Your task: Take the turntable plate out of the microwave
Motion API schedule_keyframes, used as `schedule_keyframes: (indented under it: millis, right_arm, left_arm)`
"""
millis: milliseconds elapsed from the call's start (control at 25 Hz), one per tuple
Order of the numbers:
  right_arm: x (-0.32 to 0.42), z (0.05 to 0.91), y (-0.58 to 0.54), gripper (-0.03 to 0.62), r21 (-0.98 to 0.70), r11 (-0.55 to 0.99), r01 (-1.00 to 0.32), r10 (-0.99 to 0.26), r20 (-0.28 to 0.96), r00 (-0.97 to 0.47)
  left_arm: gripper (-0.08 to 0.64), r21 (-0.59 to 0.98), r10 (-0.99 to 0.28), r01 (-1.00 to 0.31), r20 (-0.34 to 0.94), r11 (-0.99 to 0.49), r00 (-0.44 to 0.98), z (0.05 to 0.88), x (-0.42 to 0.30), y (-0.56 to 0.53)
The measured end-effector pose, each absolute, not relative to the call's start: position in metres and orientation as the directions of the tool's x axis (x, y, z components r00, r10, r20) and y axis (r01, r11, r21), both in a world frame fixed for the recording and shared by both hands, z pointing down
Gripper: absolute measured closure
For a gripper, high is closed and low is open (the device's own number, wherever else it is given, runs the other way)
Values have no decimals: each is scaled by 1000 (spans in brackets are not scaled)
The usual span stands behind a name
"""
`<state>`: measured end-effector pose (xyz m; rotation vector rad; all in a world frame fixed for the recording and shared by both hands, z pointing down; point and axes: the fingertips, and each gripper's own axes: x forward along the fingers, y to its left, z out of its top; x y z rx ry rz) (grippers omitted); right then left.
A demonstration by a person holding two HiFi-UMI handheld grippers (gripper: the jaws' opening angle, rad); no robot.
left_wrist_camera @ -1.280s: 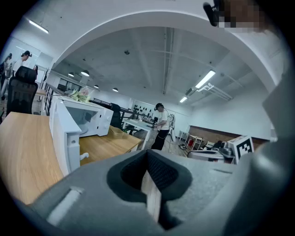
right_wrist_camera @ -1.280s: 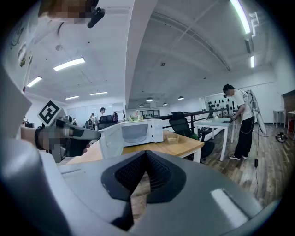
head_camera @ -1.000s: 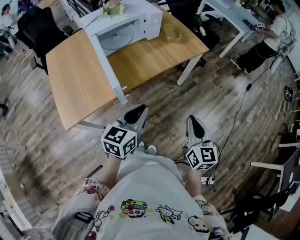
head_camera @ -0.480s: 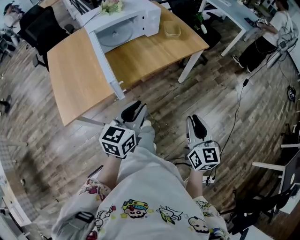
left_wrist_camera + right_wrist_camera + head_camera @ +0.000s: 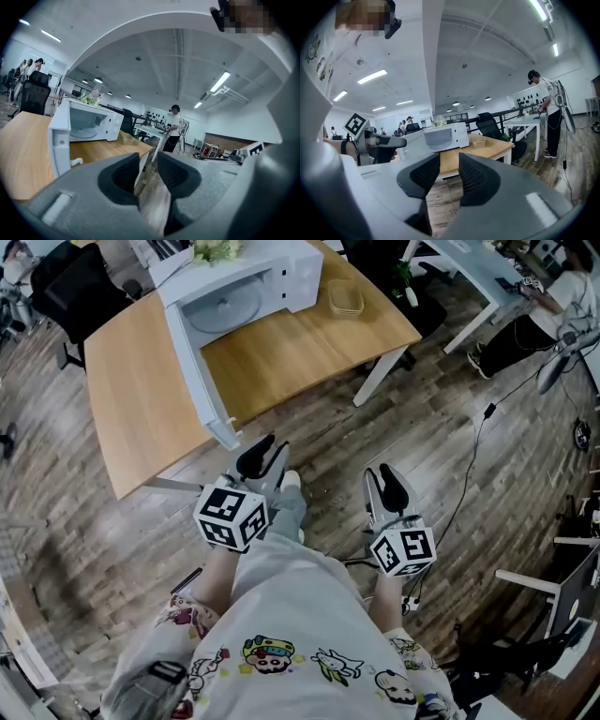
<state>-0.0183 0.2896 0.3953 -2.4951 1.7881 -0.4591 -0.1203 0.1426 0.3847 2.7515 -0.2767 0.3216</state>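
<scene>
Plate: the turntable plate lies flat inside the microwave, with nothing touching it.
Microwave: it stands at the far side of the bench. Its door is swung wide open, so the way in is free.
Left side: the left tongs have their jaws apart with nothing between them. They hang over the floor, just short of the bench edge and well apart from the plate.
Right side: the right tongs have just been opening and stand wide, nothing between the jaws. They are also over the floor.
Done: only the open door, as far as shows.
To do: reach into the microwave, grip the plate, lift it clear and bring it out.
Stage: by my judgement the very start, an approach.
</scene>
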Motion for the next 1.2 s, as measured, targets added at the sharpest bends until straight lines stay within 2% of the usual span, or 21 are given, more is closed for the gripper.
schedule_keyframes:
  millis: [560, 1040, 1200]
  right_arm:
    - [73, 389, 185, 466, -214, -278, -937, -948, 215, 232]
    - [103, 381, 135, 466, -201, -258, -945, -953, 215, 215]
    - [105, 387, 117, 466, -207, -233, -950, -957, 222, 187]
  left_arm:
    - [425, 339, -174, -254, 250, -906, 953, 378, -26, 60]
    - [425, 360, -165, -248, 245, -900, 955, 381, 9, 23]
    - [425, 364, -199, -284, 253, -887, 947, 387, 8, 8]
